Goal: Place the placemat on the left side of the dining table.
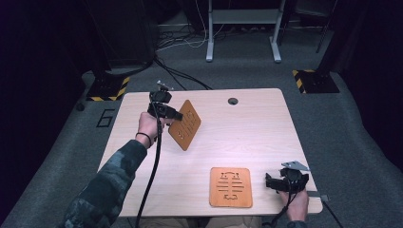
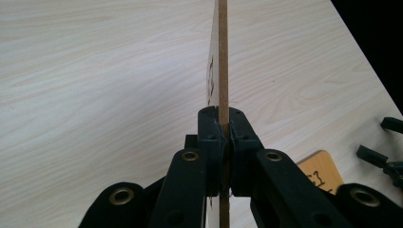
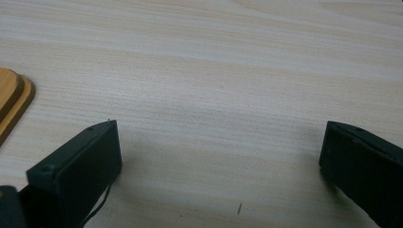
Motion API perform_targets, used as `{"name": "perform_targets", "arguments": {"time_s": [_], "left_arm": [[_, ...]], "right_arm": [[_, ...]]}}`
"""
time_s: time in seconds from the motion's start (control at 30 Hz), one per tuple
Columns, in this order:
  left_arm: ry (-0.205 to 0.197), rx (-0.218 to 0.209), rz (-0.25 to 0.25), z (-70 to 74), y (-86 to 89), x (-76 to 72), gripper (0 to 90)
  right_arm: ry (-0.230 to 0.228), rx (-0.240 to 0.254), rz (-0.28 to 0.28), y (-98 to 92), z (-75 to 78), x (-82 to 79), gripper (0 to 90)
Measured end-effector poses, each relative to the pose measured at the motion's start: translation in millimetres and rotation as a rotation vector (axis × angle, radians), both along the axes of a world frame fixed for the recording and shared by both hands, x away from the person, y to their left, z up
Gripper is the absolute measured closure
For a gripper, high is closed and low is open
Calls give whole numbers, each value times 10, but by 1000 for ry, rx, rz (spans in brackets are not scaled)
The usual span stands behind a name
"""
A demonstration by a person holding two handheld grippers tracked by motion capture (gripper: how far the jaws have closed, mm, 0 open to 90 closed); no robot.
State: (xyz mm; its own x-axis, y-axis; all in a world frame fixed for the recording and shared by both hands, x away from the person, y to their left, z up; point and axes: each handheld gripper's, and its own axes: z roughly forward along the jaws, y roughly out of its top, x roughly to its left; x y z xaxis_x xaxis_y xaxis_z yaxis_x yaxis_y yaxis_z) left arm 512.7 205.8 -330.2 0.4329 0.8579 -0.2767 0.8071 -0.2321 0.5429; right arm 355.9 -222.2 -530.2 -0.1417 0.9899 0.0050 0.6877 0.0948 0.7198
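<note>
Nearest the camera, a flat wooden board (image 1: pixel 231 186) lies on the surface (image 1: pixel 247 128), beside the right gripper (image 3: pixel 218 156), whose fingers stand wide open and empty. Farther off, the left gripper (image 1: pixel 170 114) clamps a second wooden board (image 1: pixel 185 124), carrying it tilted above the surface. Likely next: setting it onto the flat one. Its cut-out marks aren't legible.

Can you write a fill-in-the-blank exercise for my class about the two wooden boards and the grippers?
1. The left gripper is ____ on the raised thin brown wooden board with cut-out slots.
2. The second flat brown wooden board lies ____ on the pale wooden table.
3. The right gripper has its jaws ____.

Missing words: shut; flat; open
</note>
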Motion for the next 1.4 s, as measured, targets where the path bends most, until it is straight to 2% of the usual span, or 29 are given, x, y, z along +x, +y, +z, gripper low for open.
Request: {"name": "perform_targets", "arguments": {"time_s": [0.5,0.83,1.13,1.2,1.4], "left_arm": [[17,-6,92,-51,408,34,861],[21,8,163,-71,702,51,861],[28,18,227,-134,954,53,861],[31,10,238,-150,994,51,861],[36,22,271,-211,1097,38,861]], "right_arm": [[0,4,-15,-1,0,1,0],[0,3,-16,-3,-1,2,0],[-1,2,-19,-4,-1,1,0],[-1,1,-22,-4,-1,2,0],[-2,1,-25,-4,-1,1,0]]}}
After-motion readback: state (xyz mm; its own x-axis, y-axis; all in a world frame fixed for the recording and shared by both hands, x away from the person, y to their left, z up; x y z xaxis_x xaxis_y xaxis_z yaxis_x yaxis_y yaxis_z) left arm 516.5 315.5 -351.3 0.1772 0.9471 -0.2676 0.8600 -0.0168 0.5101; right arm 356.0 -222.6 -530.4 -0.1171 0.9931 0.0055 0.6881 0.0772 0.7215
